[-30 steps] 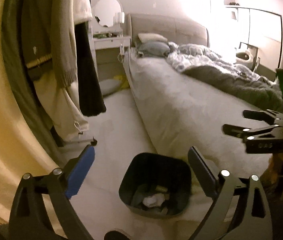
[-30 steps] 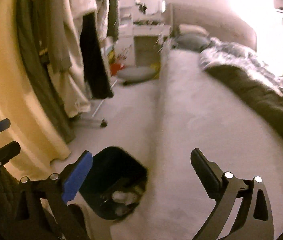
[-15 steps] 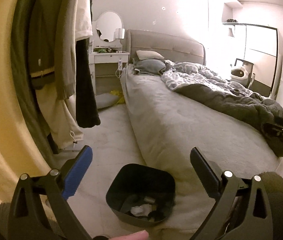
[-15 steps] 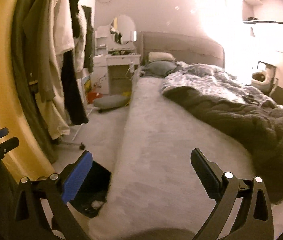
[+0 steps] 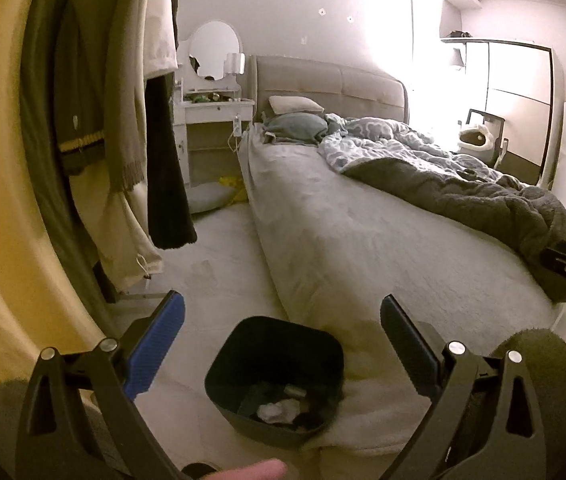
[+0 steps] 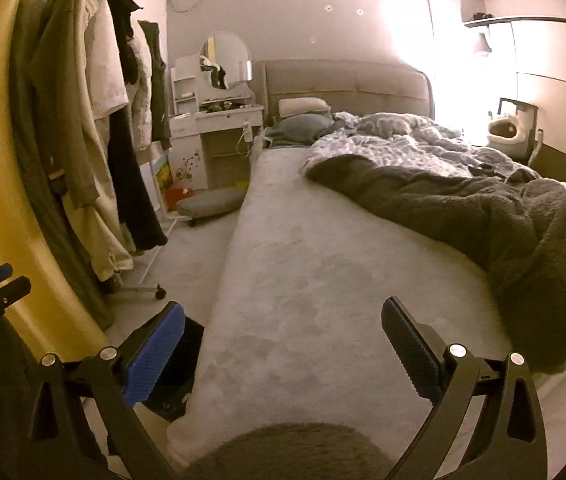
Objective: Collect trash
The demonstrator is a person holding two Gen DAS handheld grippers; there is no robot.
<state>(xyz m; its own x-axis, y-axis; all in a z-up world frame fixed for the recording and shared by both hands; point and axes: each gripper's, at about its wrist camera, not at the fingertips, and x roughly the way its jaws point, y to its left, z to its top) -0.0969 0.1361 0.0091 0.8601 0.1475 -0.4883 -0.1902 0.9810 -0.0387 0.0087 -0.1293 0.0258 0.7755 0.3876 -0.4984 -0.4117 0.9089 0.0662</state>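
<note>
Left wrist view | left gripper [image 5: 281, 344] spread wide, empty | bin [image 5: 275, 376] just below it (crumpled paper [image 5: 279, 410] inside, probably) | right gripper [image 6: 283, 346] likewise wide, over bed [image 6: 323, 280]

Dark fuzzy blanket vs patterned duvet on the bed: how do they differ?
The dark blanket is plain grey-brown and fleecy; the patterned duvet is pale blue-white and smooth. The blanket lies toward the foot of the bed, the duvet nearer the headboard. Both are rumpled and pushed to the far side.
</note>
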